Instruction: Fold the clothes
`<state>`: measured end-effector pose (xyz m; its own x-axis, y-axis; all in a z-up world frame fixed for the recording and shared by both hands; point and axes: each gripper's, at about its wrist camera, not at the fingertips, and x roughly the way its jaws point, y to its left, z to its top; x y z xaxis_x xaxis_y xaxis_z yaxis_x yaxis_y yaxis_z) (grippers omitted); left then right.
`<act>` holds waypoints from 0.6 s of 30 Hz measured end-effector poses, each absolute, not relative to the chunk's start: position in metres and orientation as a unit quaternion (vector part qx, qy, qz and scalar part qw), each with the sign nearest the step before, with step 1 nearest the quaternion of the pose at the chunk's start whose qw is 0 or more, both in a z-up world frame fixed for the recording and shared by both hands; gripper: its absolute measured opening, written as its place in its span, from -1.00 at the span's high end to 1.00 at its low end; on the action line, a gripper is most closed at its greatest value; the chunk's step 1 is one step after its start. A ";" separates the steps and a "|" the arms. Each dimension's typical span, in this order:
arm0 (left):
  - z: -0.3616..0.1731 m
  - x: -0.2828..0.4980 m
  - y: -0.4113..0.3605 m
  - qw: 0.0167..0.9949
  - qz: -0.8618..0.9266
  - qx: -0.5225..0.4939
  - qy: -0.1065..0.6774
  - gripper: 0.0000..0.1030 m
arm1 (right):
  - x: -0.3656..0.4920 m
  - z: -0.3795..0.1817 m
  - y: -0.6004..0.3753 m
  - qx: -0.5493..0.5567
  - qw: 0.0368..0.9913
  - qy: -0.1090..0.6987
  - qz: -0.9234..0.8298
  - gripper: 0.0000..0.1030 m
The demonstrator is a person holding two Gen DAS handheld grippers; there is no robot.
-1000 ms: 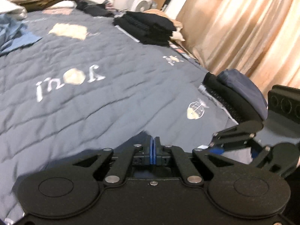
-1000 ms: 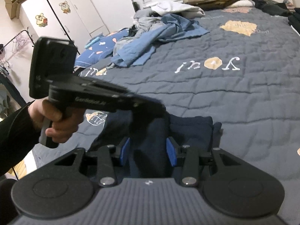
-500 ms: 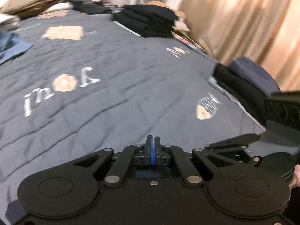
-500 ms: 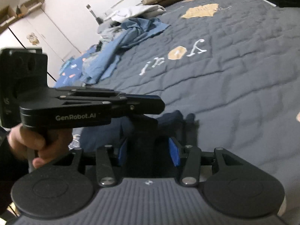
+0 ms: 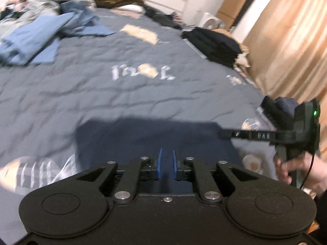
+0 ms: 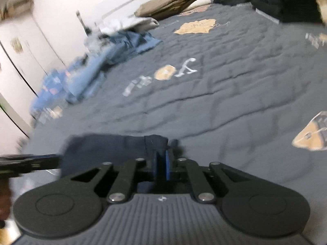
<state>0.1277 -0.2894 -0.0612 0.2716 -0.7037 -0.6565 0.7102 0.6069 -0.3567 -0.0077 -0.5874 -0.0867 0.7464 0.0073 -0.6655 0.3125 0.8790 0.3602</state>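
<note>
A navy garment (image 5: 155, 136) lies flat on the grey quilt (image 5: 143, 94), just ahead of both grippers. My left gripper (image 5: 166, 164) hovers over its near edge. Its jaws are opening, the blue pads a narrow gap apart with only cloth seen below them. My right gripper (image 6: 161, 166) sits at the garment's right corner (image 6: 155, 143). Its jaws are closing, and the pads look pressed on a raised fold of navy cloth. In the left wrist view a hand (image 5: 296, 171) holds the right gripper (image 5: 223, 133) at the garment's right edge. The right wrist view has the left gripper (image 6: 55, 160) at the garment's left edge.
Crumpled blue clothes (image 5: 40, 38) are heaped at the bed's far left. A stack of folded black clothes (image 5: 212, 42) and a smaller dark folded pile (image 5: 273, 108) lie along the curtain side. Tan bedding (image 6: 173, 2) lies at the head. White wardrobe doors (image 6: 18, 61) stand left.
The left gripper's pads have parted and its view has swung left across the bed. The right gripper's pads have closed from wide apart onto the navy cloth. The left gripper has moved off to the garment's left end.
</note>
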 end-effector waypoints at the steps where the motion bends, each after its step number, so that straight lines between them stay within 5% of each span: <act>1: -0.065 0.124 -0.284 0.800 -0.436 0.004 0.412 0.56 | -0.008 -0.085 -0.588 0.233 0.904 0.347 -0.086 0.81; 2: -0.069 0.121 -0.278 0.802 -0.430 0.003 0.415 0.43 | -0.008 -0.084 -0.589 0.235 0.903 0.349 -0.087 0.81; 8: -0.074 0.107 -0.264 0.793 -0.437 -0.021 0.423 0.41 | -0.021 -0.047 -0.585 0.247 0.918 0.308 -0.043 0.76; 18: -0.102 0.084 -0.280 0.766 -0.453 0.030 0.455 0.38 | -0.001 -0.099 -0.576 0.263 0.871 0.415 0.002 0.76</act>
